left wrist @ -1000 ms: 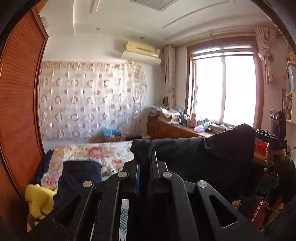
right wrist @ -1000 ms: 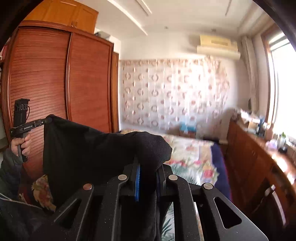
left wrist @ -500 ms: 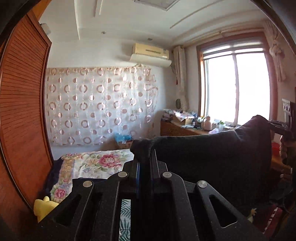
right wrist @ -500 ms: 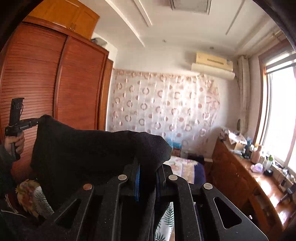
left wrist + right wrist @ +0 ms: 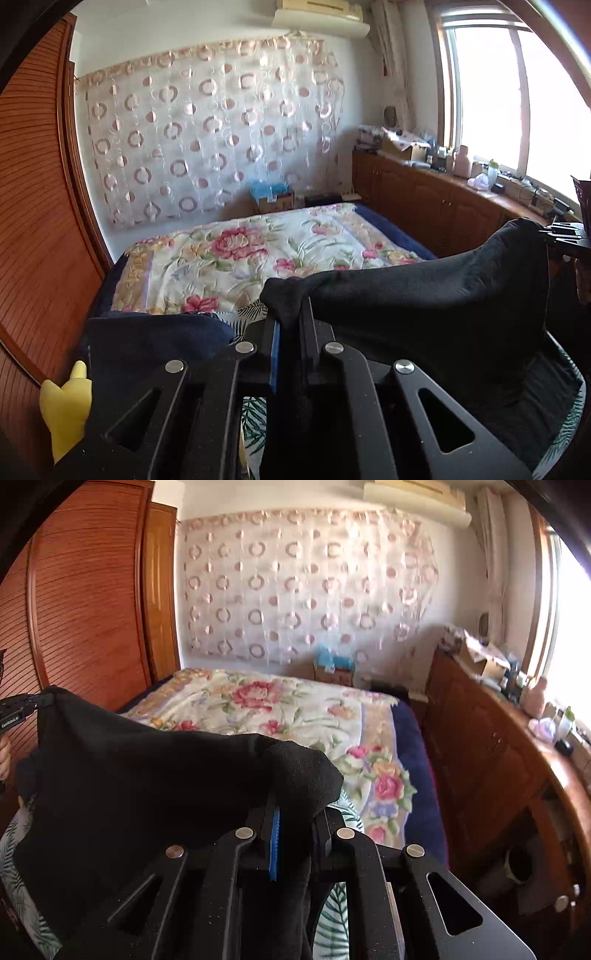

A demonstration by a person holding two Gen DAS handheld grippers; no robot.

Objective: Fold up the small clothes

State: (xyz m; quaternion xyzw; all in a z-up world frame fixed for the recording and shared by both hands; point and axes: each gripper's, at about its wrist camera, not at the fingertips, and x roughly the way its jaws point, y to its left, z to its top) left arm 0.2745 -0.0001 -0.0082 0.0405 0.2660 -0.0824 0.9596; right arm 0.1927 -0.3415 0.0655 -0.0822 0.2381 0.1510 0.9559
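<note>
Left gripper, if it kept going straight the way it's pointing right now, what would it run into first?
Most likely the bed's floral quilt. The left gripper, shut on a corner of the black garment, points slightly downward over the bed, and nothing else shows in that line. Depth is hard to judge through the fisheye.

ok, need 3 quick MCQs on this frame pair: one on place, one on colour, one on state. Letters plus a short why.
1. Where is the yellow item in the left wrist view?
A. Lower left, beside the dark blue cloth
B. On the windowsill
C. On the air conditioner

2. What colour is the garment held between the grippers?
A. Red
B. Black
C. White

3. How is the garment held?
A. Lying flat on the bed
B. One gripper only
C. Each gripper shut on a corner

Answers:
1 A: the yellow item sits by the dark blue cloth.
2 B: the black garment spans both views.
3 C: the left gripper and the right gripper each pinch its fabric above the floral bedspread.
</note>
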